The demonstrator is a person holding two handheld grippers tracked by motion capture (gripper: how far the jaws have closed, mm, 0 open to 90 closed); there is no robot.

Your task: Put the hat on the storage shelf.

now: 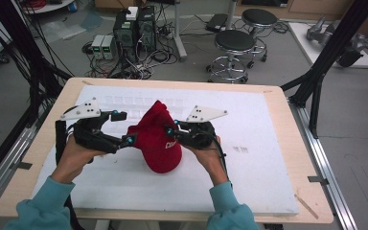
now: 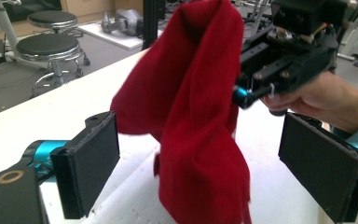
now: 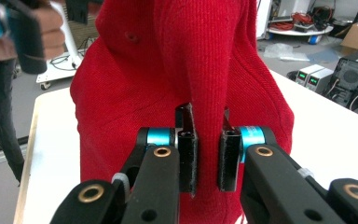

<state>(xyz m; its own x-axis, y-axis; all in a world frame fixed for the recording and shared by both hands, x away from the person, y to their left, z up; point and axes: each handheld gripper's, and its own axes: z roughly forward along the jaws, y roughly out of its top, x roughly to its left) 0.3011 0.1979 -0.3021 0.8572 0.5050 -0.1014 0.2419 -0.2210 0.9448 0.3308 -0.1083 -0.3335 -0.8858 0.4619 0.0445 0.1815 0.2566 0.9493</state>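
so your right gripper (image 3: 207, 154) pinches the red knit beanie (image 1: 159, 139) upright, peak toward the table's far edge; left gripper (image 2: 214, 168) jaws spread.

One camera hung overhead, facing forward and down across the table (image 1: 268, 143). Two rode the grippers, close in, facing each other across the red cloth (image 1: 160, 139).
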